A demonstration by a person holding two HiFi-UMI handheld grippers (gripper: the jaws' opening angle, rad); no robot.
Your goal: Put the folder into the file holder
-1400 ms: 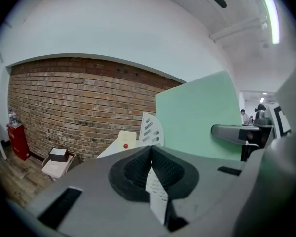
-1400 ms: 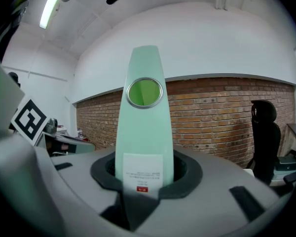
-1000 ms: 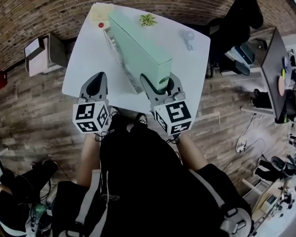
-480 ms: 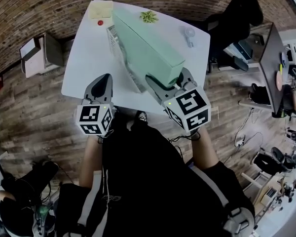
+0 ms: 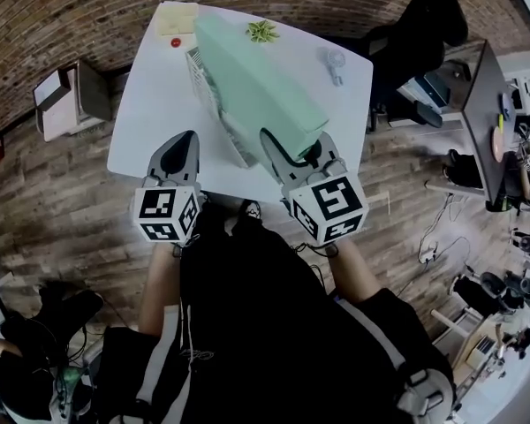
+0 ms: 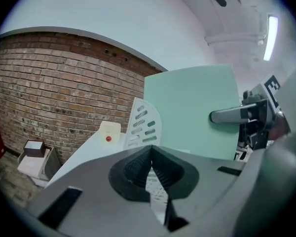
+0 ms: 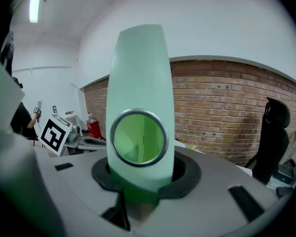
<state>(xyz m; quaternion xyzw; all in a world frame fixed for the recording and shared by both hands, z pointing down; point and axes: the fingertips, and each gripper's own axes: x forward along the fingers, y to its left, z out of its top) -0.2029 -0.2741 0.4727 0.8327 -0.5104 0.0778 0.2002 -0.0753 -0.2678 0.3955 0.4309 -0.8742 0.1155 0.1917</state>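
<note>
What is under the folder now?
The holder shows one perforated wall beside the folder; its other parts and the table below are covered.

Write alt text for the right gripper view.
The right claw is closing on the spine of a pale green folder, held upright between its jaws and filling the middle of the view, its metal finger ring facing the camera. Behind it runs a brick wall.
</note>
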